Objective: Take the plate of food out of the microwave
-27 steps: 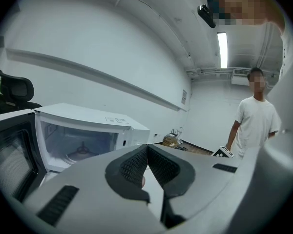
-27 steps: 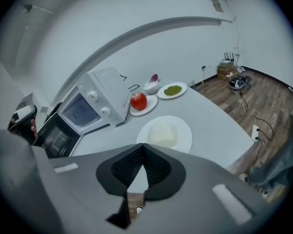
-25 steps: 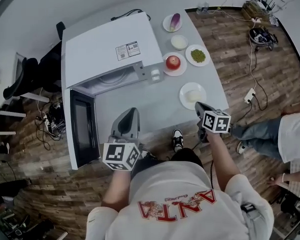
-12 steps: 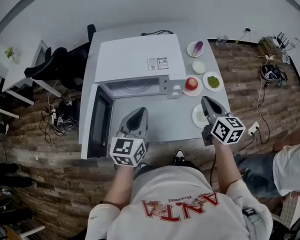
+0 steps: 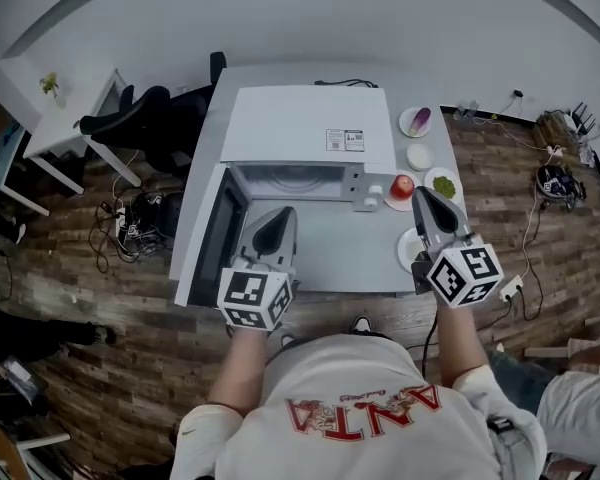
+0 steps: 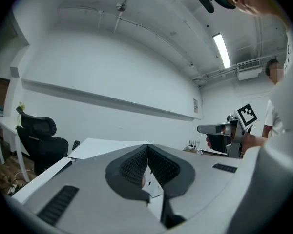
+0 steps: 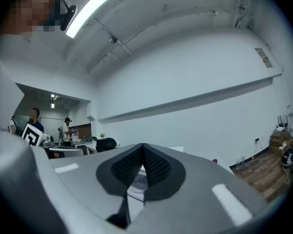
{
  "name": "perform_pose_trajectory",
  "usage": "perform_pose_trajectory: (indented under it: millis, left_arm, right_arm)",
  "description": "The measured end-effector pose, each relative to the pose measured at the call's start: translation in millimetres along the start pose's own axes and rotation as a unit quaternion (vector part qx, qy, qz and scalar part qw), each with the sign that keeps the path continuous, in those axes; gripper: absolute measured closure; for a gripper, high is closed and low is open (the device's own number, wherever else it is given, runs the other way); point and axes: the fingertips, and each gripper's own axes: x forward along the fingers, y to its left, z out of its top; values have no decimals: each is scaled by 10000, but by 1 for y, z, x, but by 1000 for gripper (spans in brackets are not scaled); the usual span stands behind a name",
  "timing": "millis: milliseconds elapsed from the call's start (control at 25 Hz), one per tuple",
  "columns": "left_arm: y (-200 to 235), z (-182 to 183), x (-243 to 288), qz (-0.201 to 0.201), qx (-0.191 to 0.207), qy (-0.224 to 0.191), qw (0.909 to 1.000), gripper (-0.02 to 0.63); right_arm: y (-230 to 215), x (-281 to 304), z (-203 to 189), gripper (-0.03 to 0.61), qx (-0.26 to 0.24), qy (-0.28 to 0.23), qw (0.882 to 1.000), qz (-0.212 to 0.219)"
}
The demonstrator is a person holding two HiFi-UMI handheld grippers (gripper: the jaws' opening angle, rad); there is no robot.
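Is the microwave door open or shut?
Open: the dark door of the white microwave stands swung out leftward, its inside showing.

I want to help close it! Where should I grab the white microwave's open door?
Probably by its free end, the edge farthest from the hinge, coming from the near side. The open door, white with a dark window, stands swung out from the left side of the white microwave as a thin upright slab, so that edge is easy to pinch and swing shut.
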Motion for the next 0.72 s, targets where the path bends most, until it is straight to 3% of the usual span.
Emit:
perform_pose_trajectory:
  millis: [720]
  left_arm:
    - [-2,2,2,59,41,17,10000,604]
  right_arm:
    - [6,9,-1,577,81,38,9996,280]
